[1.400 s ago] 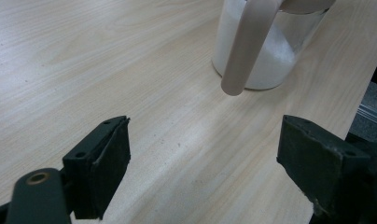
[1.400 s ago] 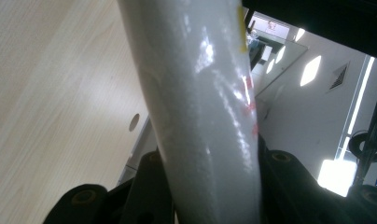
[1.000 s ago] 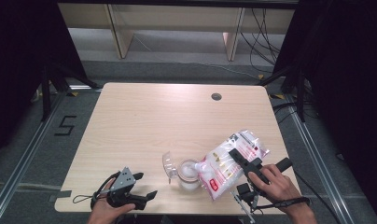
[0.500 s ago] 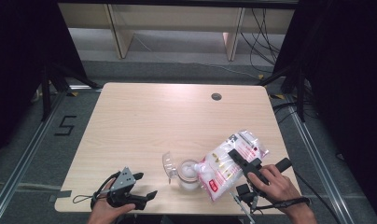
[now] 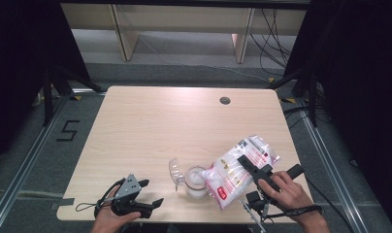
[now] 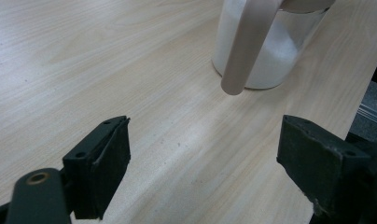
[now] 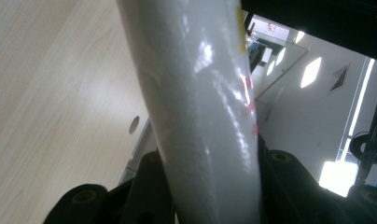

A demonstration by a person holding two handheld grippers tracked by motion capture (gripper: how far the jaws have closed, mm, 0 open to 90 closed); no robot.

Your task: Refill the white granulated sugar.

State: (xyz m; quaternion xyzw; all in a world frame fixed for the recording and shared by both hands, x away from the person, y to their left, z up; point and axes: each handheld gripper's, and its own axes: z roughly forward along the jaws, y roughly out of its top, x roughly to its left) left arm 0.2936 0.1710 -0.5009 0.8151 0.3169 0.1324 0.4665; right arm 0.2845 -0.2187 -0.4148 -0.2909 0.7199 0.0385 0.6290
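Clamped between my right gripper's (image 5: 254, 170) black jaws is a glossy white plastic bag with red print (image 5: 235, 172), its crinkled film bulging past the pads (image 7: 151, 186); in the right gripper view the bag's (image 7: 200, 107) lower end is cut off. I see it tilted, lower corner over the mouth of a clear round glass jar (image 5: 196, 180) partly full of white grains, near the table's front edge. My left gripper (image 5: 145, 194) rests on the pale wood-grain table (image 5: 174, 121), matte jaws wide apart and empty. Its view crops the jar (image 6: 270, 51) at the top. Farther back sits a small dark round grommet (image 5: 225, 100).
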